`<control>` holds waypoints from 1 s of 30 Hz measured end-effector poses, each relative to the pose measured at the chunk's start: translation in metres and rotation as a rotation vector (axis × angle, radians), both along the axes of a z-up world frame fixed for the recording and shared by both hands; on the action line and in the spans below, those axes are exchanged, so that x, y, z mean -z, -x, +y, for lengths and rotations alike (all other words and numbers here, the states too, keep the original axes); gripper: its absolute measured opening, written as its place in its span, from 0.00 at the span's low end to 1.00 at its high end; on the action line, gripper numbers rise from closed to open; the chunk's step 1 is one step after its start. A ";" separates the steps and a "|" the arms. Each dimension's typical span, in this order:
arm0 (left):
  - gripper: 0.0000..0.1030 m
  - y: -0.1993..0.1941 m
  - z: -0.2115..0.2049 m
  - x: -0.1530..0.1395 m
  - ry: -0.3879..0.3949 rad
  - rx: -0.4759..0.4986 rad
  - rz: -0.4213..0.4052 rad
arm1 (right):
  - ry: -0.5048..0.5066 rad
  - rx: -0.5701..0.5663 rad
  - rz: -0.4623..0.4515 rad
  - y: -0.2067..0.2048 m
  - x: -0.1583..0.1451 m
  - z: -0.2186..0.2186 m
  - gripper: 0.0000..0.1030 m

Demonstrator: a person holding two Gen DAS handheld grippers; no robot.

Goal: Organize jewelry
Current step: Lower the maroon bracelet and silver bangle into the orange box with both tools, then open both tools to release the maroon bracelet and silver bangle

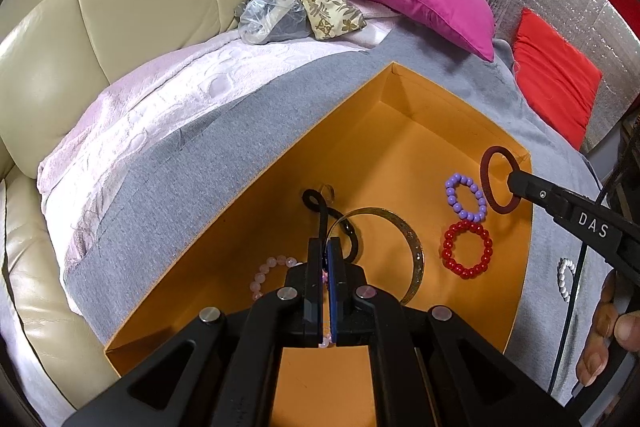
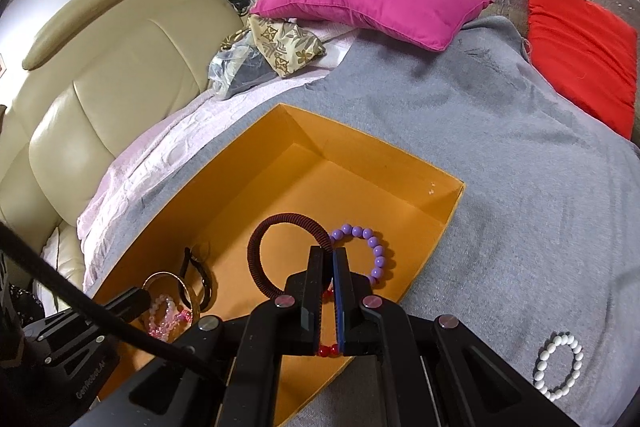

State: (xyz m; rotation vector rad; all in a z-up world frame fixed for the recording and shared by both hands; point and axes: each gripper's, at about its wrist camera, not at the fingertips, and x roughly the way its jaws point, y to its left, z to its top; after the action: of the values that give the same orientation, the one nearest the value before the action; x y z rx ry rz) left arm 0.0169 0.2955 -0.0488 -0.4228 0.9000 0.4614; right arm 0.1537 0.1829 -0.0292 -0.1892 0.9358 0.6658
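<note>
Left wrist view, left to right:
- Cream leather sofa (image 1: 120, 7), upper left, draped with a pale pink cover (image 1: 132, 115) and a grey blanket (image 1: 224, 155).
- Orange box (image 1: 256, 227), open-topped, centre of frame, sitting on the grey blanket.
- Pink bead bracelet (image 1: 266, 273), box floor, lower centre-left, partly hidden by the tool.
- Left gripper (image 1: 327, 247), lower centre; jaws pressed together on the rim of a gold bangle (image 1: 414, 247), which stands tilted on edge.
- Black hair tie (image 1: 320, 203), just behind the bangle.
- Purple bead bracelet (image 1: 466, 197) and red bead bracelet (image 1: 467, 249), right part of the box floor, touching.
- Right gripper (image 1: 514, 181), right edge; tips pinching a dark red hair tie (image 1: 498, 183) above the box's right wall.
- White bead bracelet (image 1: 563, 277), far right, on the blanket outside the box.
</note>
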 end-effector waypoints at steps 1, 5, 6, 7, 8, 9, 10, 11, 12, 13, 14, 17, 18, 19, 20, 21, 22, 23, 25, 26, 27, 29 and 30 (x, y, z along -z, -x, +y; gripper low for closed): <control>0.02 0.000 -0.001 -0.001 -0.004 0.001 -0.001 | 0.001 0.000 -0.001 -0.001 0.000 0.000 0.05; 0.02 -0.001 -0.003 -0.002 -0.005 0.006 -0.001 | 0.006 0.002 0.003 -0.004 0.001 0.003 0.05; 0.02 -0.003 -0.002 -0.002 -0.004 0.006 0.001 | 0.011 0.001 0.005 -0.005 0.002 0.004 0.05; 0.02 -0.004 -0.002 -0.002 -0.005 0.007 0.001 | 0.014 0.000 0.007 -0.006 0.003 0.005 0.05; 0.02 -0.007 -0.002 -0.002 -0.008 0.009 0.001 | 0.019 -0.002 0.008 -0.006 0.004 0.007 0.05; 0.02 -0.009 -0.002 -0.003 -0.010 0.009 0.001 | 0.022 -0.005 0.013 -0.007 0.005 0.008 0.05; 0.02 -0.011 -0.002 -0.003 -0.013 0.009 0.003 | 0.025 -0.005 0.015 -0.009 0.006 0.010 0.05; 0.02 -0.014 -0.001 -0.003 -0.012 0.011 0.005 | 0.028 -0.006 0.018 -0.009 0.007 0.011 0.05; 0.02 -0.015 -0.002 -0.003 -0.014 0.014 0.005 | 0.031 -0.007 0.024 -0.010 0.009 0.012 0.05; 0.02 -0.016 -0.002 -0.004 -0.020 0.017 0.008 | 0.034 -0.010 0.025 -0.011 0.010 0.014 0.05; 0.02 -0.017 -0.002 -0.003 -0.019 0.019 0.007 | 0.039 -0.012 0.024 -0.011 0.010 0.016 0.05; 0.02 -0.016 -0.002 -0.003 -0.021 0.018 0.009 | 0.041 -0.016 0.026 -0.012 0.011 0.020 0.05; 0.02 -0.016 -0.003 -0.002 -0.020 0.019 0.010 | 0.041 -0.017 0.026 -0.013 0.012 0.020 0.05; 0.02 -0.016 -0.003 -0.001 -0.020 0.020 0.012 | 0.042 -0.018 0.026 -0.013 0.012 0.021 0.05; 0.02 -0.016 -0.004 -0.001 -0.020 0.019 0.013 | 0.043 -0.018 0.027 -0.013 0.012 0.021 0.05; 0.02 -0.017 -0.005 0.000 -0.020 0.020 0.014 | 0.044 -0.016 0.027 -0.013 0.012 0.021 0.05; 0.02 -0.017 -0.005 0.001 -0.020 0.021 0.015 | 0.043 -0.015 0.029 -0.013 0.013 0.021 0.05; 0.02 -0.018 -0.006 0.002 -0.020 0.021 0.017 | 0.045 -0.013 0.030 -0.014 0.013 0.020 0.05; 0.02 -0.018 -0.006 0.003 -0.020 0.020 0.020 | 0.048 -0.008 0.035 -0.016 0.014 0.020 0.05; 0.02 -0.017 -0.006 0.004 -0.021 0.019 0.021 | 0.049 -0.008 0.035 -0.016 0.015 0.020 0.05; 0.02 -0.017 -0.006 0.004 -0.022 0.019 0.021 | 0.050 -0.006 0.035 -0.017 0.015 0.020 0.05; 0.02 -0.018 -0.006 0.004 -0.022 0.019 0.021 | 0.051 -0.006 0.036 -0.017 0.017 0.020 0.05; 0.02 -0.018 -0.006 0.003 -0.023 0.019 0.020 | 0.052 -0.007 0.036 -0.017 0.017 0.020 0.05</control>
State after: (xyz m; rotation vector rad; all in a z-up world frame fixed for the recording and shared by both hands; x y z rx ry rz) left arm 0.0349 0.2894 -0.0521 -0.3893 0.9169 0.4587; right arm 0.1703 0.2027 -0.0460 -0.2275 0.9884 0.6533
